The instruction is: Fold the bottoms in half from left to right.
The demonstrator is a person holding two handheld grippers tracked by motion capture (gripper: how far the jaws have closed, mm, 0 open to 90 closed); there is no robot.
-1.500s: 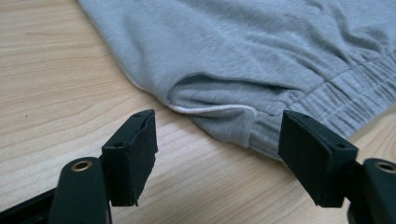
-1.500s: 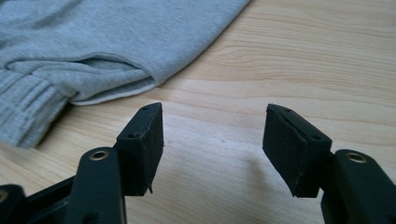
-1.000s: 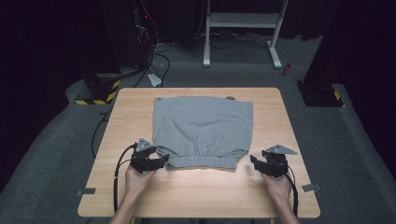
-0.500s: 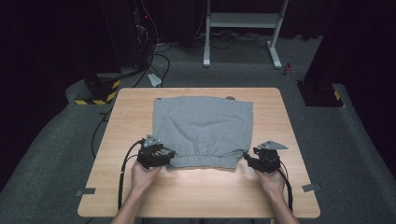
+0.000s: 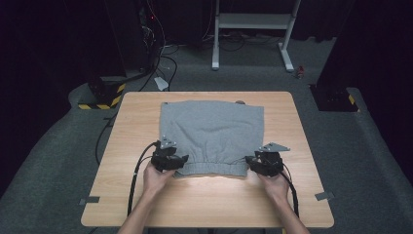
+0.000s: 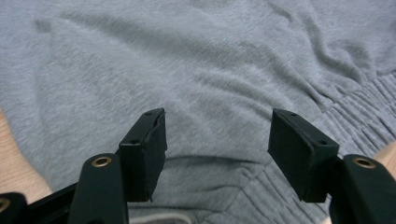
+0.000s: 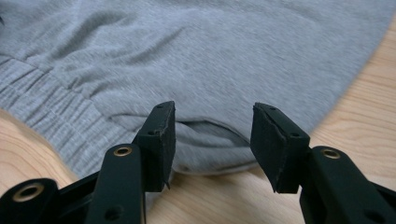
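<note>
A grey sweat garment [image 5: 212, 131] lies flat on the wooden table [image 5: 204, 200], its ribbed hem [image 5: 214, 168] toward the person. My left gripper [image 5: 179, 161] sits at the hem's near left corner. In the left gripper view, its jaws [image 6: 218, 119] stand open astride a raised fold of the grey fabric [image 6: 187, 60]. My right gripper [image 5: 251, 162] is at the near right corner. In the right gripper view, its jaws [image 7: 213, 112] stand open around the garment's corner edge [image 7: 205, 140]. Both pairs of jaws have just been closing, and the pads do not press the cloth.
Bare wood [image 7: 364, 107] borders the garment on all sides. Two grey tape marks [image 5: 89, 200] sit near the table's front corners. Beyond the table, a white frame [image 5: 253, 29], cables, and a stand with a striped base [image 5: 100, 102] rest on the grey floor.
Both hands have slid inward from the sides, bringing the grippers onto the garment's near corners. The jaws have narrowed a little.
</note>
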